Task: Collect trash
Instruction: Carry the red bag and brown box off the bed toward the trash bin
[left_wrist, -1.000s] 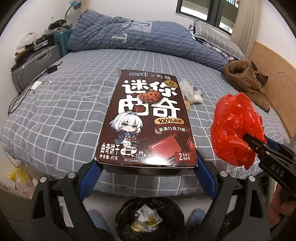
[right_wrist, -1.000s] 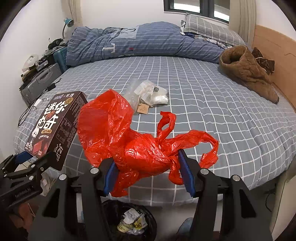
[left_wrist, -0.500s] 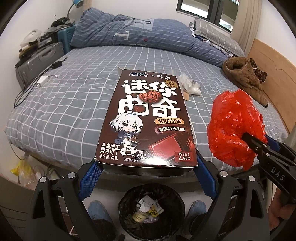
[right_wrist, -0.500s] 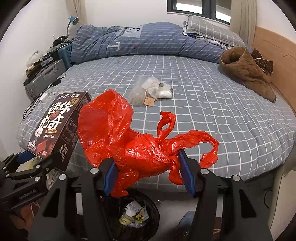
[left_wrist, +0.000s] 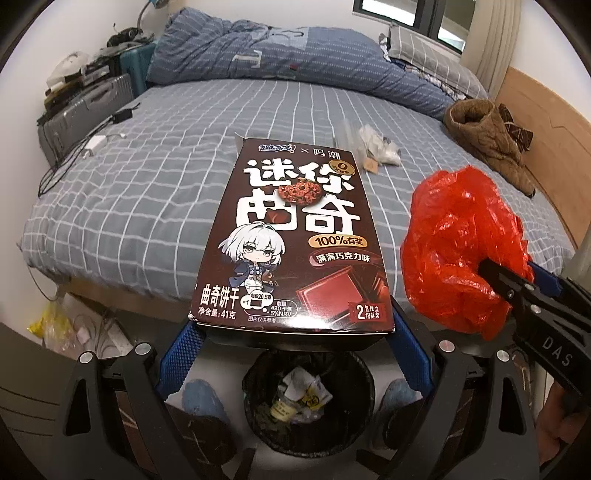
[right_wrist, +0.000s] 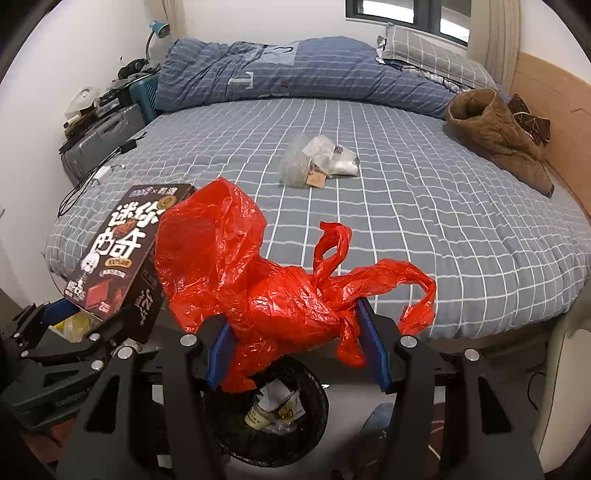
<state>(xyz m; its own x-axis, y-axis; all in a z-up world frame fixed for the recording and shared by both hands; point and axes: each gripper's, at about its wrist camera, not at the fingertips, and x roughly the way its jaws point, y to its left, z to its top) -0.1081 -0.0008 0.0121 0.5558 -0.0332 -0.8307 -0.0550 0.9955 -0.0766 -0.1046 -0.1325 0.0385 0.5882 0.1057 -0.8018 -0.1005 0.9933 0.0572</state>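
Left tool (left_wrist: 293, 332) clamps the cookie box (left_wrist: 295, 243) by its stiff end edges (light cardboard). Right tool (right_wrist: 295, 347) pinches the bunched, slippery red bag (right_wrist: 266, 288).

A glossy printed dark-brown cardboard biscuit box (left_wrist: 291, 240) is seen beside a crinkled, shiny red thin-plastic bag (right_wrist: 258, 288). Matt woven cloth is shown by the grey checked bedsheet (right_wrist: 424, 206) (a fuzzy brown fleece garment (right_wrist: 495, 136) is laid on it). A glossy black plastic liner is fitted in the round bin (left_wrist: 255, 384).
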